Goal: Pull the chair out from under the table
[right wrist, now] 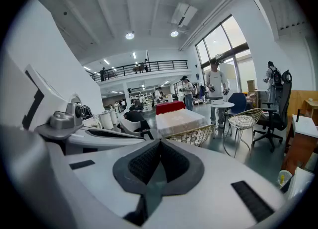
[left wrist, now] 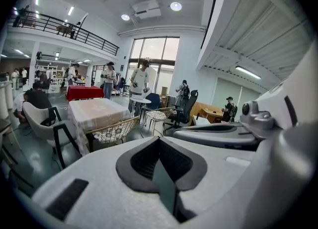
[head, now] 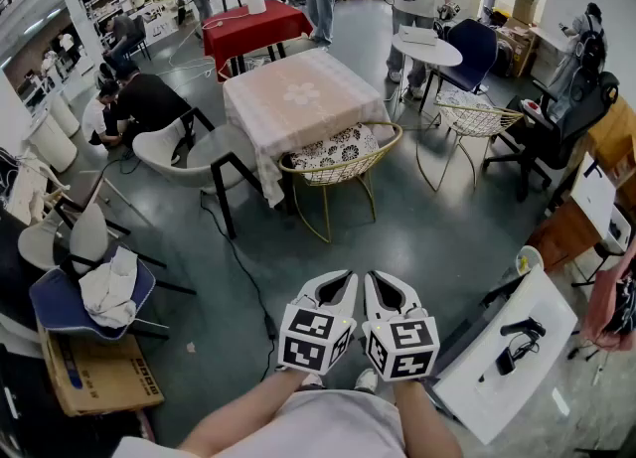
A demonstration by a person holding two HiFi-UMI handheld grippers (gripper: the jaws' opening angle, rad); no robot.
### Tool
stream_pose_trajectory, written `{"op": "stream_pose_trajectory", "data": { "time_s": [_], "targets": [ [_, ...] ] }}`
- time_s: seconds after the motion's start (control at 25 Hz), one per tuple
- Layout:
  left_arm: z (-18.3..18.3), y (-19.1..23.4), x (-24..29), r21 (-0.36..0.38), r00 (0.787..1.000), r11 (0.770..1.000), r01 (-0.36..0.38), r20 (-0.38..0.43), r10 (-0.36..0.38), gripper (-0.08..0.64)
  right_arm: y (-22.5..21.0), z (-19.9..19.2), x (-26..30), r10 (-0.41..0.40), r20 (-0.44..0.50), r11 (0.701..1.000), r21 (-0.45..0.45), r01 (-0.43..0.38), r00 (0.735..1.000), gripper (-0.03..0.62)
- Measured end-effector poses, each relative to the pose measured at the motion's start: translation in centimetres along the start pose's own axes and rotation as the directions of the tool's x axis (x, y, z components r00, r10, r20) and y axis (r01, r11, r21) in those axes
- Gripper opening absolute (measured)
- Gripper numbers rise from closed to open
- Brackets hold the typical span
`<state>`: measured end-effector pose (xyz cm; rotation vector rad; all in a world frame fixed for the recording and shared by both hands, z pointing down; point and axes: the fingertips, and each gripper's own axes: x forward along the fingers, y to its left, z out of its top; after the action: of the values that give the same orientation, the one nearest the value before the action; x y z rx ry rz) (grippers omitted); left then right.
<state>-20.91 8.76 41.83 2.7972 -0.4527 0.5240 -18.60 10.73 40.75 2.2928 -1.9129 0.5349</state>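
A gold wire chair (head: 336,163) with a patterned cushion is tucked against the near side of a square table with a pale cloth (head: 298,93). The same chair (left wrist: 112,130) (right wrist: 191,134) shows small in both gripper views, well ahead. My left gripper (head: 343,285) and right gripper (head: 378,285) are held side by side close to my body, a good stretch of floor short of the chair. Both are shut with nothing between the jaws. They point slightly downward toward the chair.
A second gold wire chair (head: 467,123) stands to the right, by a small round white table (head: 427,49). A white shell chair (head: 184,153) sits at the table's left. A cable (head: 238,267) runs across the grey floor. A white desk (head: 512,352) is at my right; people stand behind.
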Motion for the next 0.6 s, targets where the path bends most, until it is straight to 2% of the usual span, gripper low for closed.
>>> {"op": "stream_pose_trajectory", "data": {
  "time_s": [0.36, 0.6],
  "targets": [
    [-0.4, 0.7, -1.0, -0.002, 1.0, 1.0, 0.009, -0.008, -0.009, 0.003, 1.3, -0.4, 0.0, -0.003, -0.003, 1.0, 0.006, 0.003, 1.0, 0.002],
    [-0.5, 2.9, -2.0, -0.01, 0.999, 1.0, 0.022, -0.026, -0.022, 0.003, 3.1, -0.4, 1.1, -0.016, -0.013, 1.0, 0.003, 0.016, 1.0, 0.002]
  ]
}}
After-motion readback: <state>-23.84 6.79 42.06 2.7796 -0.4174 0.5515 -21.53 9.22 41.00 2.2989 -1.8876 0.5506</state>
